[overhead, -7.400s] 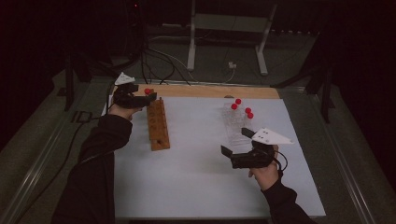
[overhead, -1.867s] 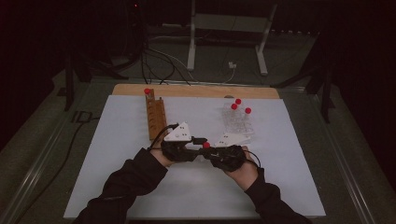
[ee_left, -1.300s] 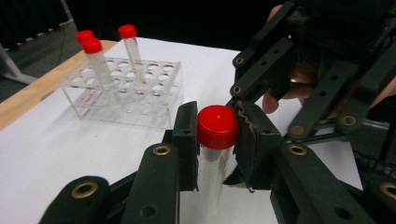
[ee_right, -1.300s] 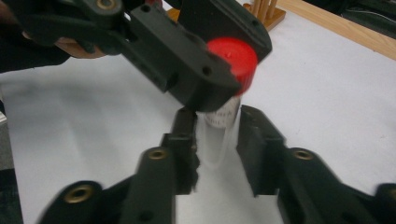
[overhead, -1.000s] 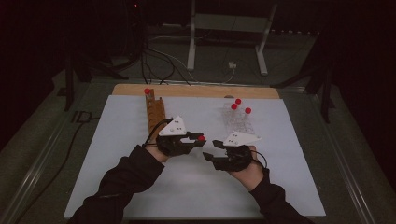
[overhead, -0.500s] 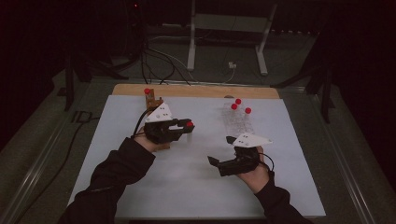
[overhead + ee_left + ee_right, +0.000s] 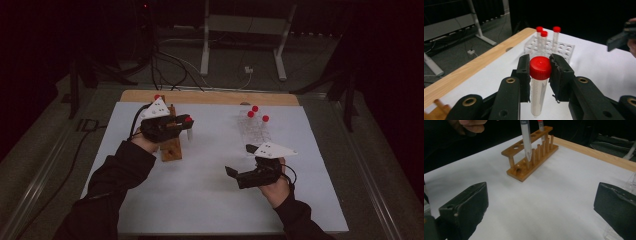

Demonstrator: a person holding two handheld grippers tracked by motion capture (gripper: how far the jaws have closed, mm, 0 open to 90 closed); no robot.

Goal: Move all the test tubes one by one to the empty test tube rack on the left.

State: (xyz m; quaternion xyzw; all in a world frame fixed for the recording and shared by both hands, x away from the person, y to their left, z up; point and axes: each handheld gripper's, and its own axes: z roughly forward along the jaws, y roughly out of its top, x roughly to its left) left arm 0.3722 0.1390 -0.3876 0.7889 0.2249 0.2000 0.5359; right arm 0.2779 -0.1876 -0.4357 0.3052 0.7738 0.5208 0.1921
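Mid-transfer: carrying a red-capped tube (image 7: 539, 87) from the clear rack (image 7: 254, 131) at the desk's 2 o'clock to the wooden rack (image 7: 171, 149) at about 10 o'clock. Left tongs (image 7: 186, 125) pinching the tube just under its cap, jaws pressed on both sides, tube hanging upright with its tip above the near end of the wooden rack, not yet in a hole as far as can be judged. Right tongs (image 7: 231, 173) spread wide with nothing between the jaws, having just been opening, resting low over the white desk (image 7: 210, 200) toward 5 o'clock, well apart from both racks. Three more red-capped tubes (image 7: 544, 40) standing in the clear rack; one already at the far end of the wooden rack, toward 12 o'clock. Next, probably: line the tip up over a free hole in the top bar, keep the tube vertical, lower straight through to the base, then release. Likely snag: tip catching the bar's edge or the pegs beside the holes if tilted.
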